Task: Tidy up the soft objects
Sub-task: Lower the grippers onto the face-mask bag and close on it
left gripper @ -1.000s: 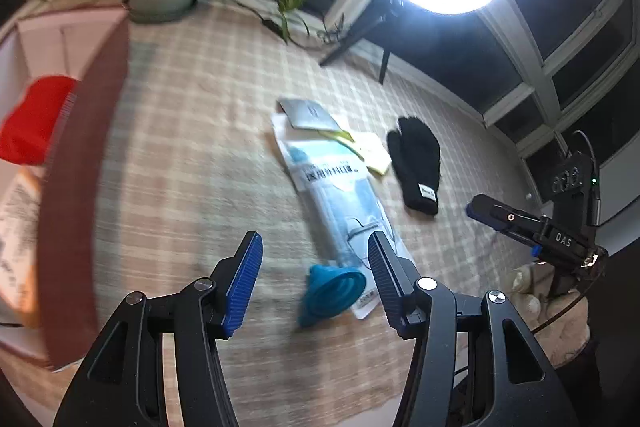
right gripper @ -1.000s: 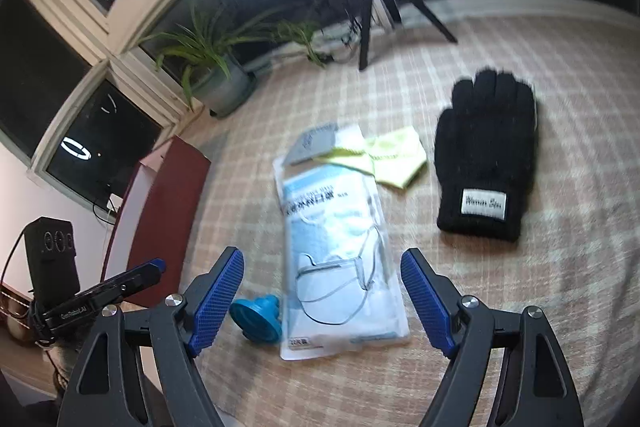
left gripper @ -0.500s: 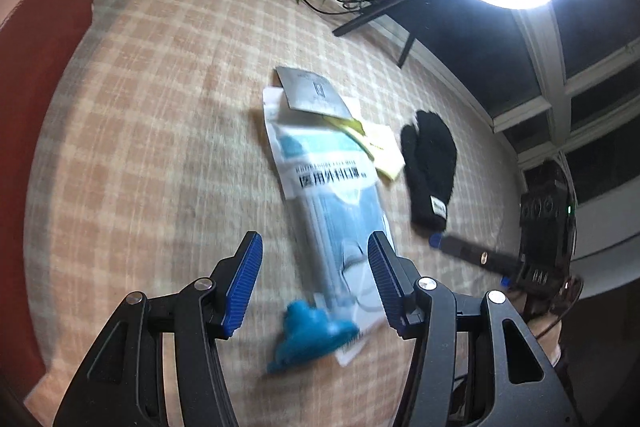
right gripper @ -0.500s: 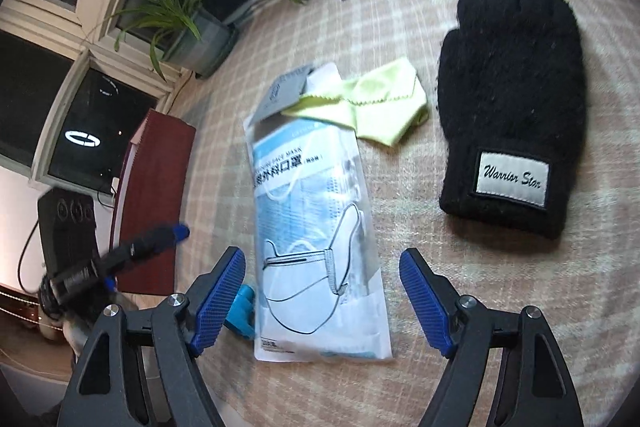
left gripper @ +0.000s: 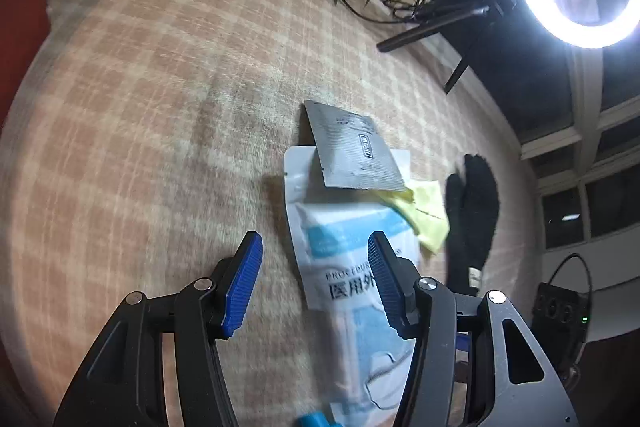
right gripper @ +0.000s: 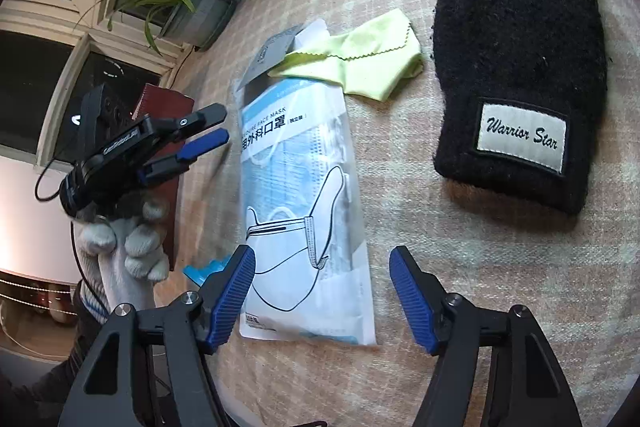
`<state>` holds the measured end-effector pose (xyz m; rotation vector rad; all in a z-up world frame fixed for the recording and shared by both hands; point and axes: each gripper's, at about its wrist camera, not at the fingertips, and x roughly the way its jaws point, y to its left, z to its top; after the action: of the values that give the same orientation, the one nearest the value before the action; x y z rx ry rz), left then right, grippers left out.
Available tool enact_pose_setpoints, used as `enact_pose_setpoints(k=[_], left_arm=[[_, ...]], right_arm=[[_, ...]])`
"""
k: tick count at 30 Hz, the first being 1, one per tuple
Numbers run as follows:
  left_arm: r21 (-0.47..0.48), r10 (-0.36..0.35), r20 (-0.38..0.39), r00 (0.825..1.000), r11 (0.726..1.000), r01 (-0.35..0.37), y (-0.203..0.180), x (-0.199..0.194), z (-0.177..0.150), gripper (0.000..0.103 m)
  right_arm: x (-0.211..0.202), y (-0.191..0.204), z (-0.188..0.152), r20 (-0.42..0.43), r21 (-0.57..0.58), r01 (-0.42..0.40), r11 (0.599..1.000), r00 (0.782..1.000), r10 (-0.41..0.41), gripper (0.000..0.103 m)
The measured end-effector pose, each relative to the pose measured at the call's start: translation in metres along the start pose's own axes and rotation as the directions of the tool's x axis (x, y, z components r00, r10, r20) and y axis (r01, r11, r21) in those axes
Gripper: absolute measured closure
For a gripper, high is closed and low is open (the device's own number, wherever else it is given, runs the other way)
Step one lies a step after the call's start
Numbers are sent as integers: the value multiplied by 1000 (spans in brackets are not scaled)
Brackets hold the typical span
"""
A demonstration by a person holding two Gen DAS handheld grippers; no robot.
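- Right gripper: jaws apart, empty; the mask packet lies flat on the table, its near end between them.
- Left gripper: jaws apart, empty, packet under the right one.
- Packet looks light, floppy and slick; pinch a short edge.
- Black glove, ahead-right, is plush and grippy.

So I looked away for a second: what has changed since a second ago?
Both tools moved forward and lower over the face mask pack: the left tool now reaches its top half, and the right tool its bottom edge. Both are open, holding nothing. The pack, yellow cloth and black glove lie where they were.
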<state>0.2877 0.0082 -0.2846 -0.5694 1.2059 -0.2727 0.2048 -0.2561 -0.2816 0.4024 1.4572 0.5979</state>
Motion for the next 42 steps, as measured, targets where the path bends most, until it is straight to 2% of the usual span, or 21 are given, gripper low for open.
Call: enact_pose_setpoints(k=[10, 14, 23, 28, 34, 39, 42], left_arm=[[41, -24, -19, 1000, 999, 25, -12, 19, 7, 49], [42, -64, -44, 997, 997, 66, -14, 20, -2, 49], [51, -93, -86, 992, 994, 98, -26, 19, -29, 49], [112, -42, -123, 992, 992, 56, -42, 20, -48, 49], [155, 16, -144, 989, 988, 7, -53, 19, -65, 49], [181, 25, -145, 989, 983, 1, -62, 15, -75, 50], [191, 27, -128, 991, 982, -2, -65, 6, -77, 55]], right_arm=[[7, -4, 1, -32, -2, -41, 999, 999, 41, 38], [12, 0, 6, -34, -4, -65, 998, 997, 65, 39], [17, 3, 10, -22, -3, -85, 996, 996, 84, 43], [16, -2, 8, -4, 12, -85, 996, 996, 85, 54], [15, -8, 4, 31, 57, -111, 992, 993, 110, 58], [16, -14, -2, 39, 102, -132, 986, 991, 129, 68], [12, -17, -5, 56, 132, -158, 979, 987, 152, 68]])
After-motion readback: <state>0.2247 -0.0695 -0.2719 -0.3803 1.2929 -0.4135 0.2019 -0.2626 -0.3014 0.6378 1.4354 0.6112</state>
